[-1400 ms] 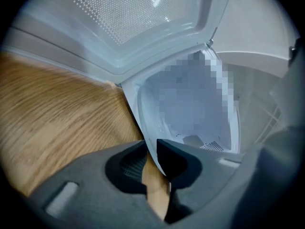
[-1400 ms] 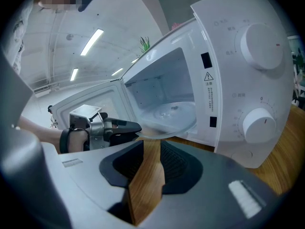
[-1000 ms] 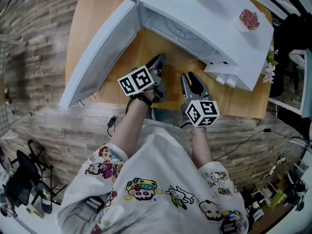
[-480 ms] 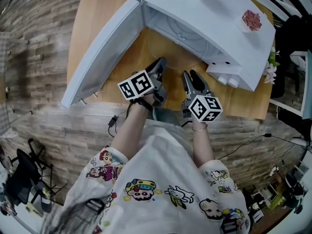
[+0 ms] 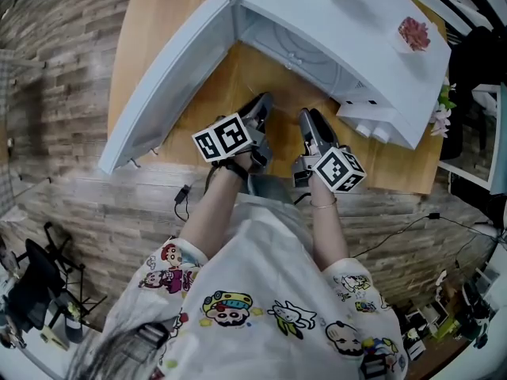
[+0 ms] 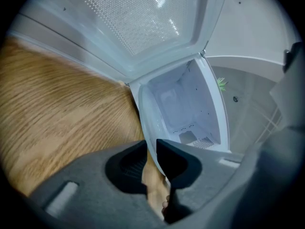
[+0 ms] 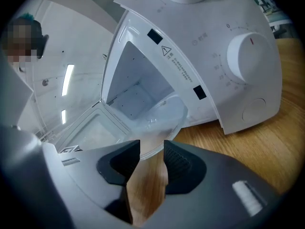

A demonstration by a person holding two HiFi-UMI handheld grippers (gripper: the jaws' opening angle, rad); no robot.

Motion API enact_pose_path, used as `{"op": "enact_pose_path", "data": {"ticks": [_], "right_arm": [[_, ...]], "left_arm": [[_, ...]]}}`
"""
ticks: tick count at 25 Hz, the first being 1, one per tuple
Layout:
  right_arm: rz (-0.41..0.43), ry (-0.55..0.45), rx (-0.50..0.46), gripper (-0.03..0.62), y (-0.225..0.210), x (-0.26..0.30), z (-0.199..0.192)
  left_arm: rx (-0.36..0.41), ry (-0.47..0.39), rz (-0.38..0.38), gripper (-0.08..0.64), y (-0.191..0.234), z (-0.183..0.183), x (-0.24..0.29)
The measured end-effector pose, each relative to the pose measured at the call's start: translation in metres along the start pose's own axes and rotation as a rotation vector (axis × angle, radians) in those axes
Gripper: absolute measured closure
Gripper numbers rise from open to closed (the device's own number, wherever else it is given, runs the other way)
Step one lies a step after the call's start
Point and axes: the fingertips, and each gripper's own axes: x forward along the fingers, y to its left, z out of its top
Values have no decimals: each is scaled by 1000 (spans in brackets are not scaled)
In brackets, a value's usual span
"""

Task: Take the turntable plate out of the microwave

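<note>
Glass turntable plate (image 7: pixel 152 123) lies flat on the wooden surface (image 7: pixel 271 147), its near rim between the tips of the right gripper (image 7: pixel 152 150). The jaws are opening off it after the wrist rolled over the past second. Beyond the jaws, the microwave (image 7: pixel 238 56) cavity looks empty. The left gripper (image 6: pixel 151 144) jaws stand narrow; whether they pinch glass is unclear. The plate appears delivered, with only the release left.

The person wears a white shirt (image 5: pixel 261 287) printed with colourful cartoon figures and a thin bracelet (image 5: pixel 323 206), while the dark grey left hand-held gripper (image 5: pixel 261 104) and right hand-held gripper (image 5: pixel 309 119) each bear a white cube (image 5: pixel 226 137) of black square markers.
</note>
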Motion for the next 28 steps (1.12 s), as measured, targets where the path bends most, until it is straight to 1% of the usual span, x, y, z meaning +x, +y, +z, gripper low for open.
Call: {"op": "enact_pose_path", "data": {"ticks": [3, 5, 7, 9, 14, 20, 24, 26, 28], "right_arm": [[-20, -7, 15, 431, -4, -1, 0], [-31, -4, 44, 391, -8, 0, -1], [-25, -1, 76, 378, -11, 3, -2], [-20, -4, 90, 373, -12, 7, 0], [-27, -5, 96, 365, -13, 21, 3], [-33, 0, 111, 376, -19, 36, 6], [-13, 2, 145, 383, -22, 48, 9], [-16, 1, 156, 388, -23, 53, 11], [-20, 1, 167, 396, -23, 56, 12]], "left_arm": [[12, 2, 4, 495, 0, 0, 0], [22, 2, 7, 491, -1, 0, 0], [26, -4, 1, 487, -2, 2, 0], [20, -16, -11, 462, -3, 7, 0], [31, -29, -11, 437, 0, 22, 6], [47, -14, 5, 425, 10, 34, 17], [31, -28, 5, 426, 14, 43, 24], [33, -35, 8, 430, 15, 50, 28], [42, -31, 13, 451, 16, 55, 31]]}}
